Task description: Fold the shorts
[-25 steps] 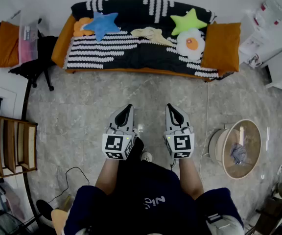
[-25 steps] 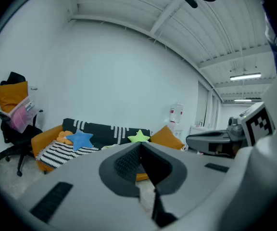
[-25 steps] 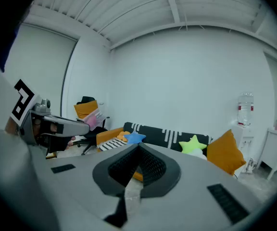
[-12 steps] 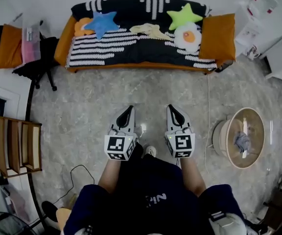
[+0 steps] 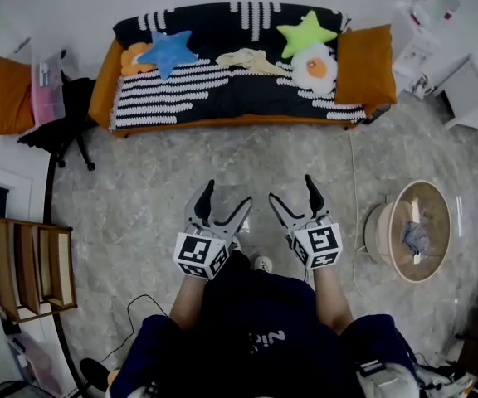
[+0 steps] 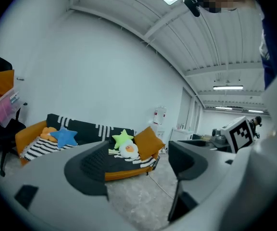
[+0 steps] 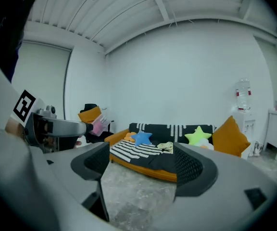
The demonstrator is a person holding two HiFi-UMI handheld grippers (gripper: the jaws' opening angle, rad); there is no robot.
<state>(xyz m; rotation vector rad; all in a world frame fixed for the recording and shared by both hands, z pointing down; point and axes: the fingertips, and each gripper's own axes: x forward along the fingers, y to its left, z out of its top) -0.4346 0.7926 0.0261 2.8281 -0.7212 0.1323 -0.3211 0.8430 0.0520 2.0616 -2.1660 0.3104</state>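
**A:** How did the 2 claws stand?

**B:** The left claw (image 5: 228,192) and the right claw (image 5: 291,188) were held side by side in front of the person, above the grey stone floor (image 5: 139,197). Both pointed toward the sofa (image 5: 247,89). Each had just been opening its 2 jaws. They stood wide apart, and neither gripped anything.

**A:** And the shorts?

**B:** The pale shorts (image 5: 251,58) lay crumpled on the sofa seat, well ahead of both claws and touched by neither. In the right gripper view they showed far off, in line with the gap between the jaws.

**A:** What lay beside them?

**B:** A blue star cushion (image 5: 166,50) was on the left claw's side of the shorts. A green star cushion (image 5: 305,33) and a fried-egg cushion (image 5: 315,69) were on the right claw's side. An orange cushion (image 5: 365,63) stood at that end of the sofa.

**A:** Anything nearer the claws?

**B:** A round basket (image 5: 430,214) sat on the floor out to the right of the right claw. It held a grey-blue cloth (image 5: 413,237).
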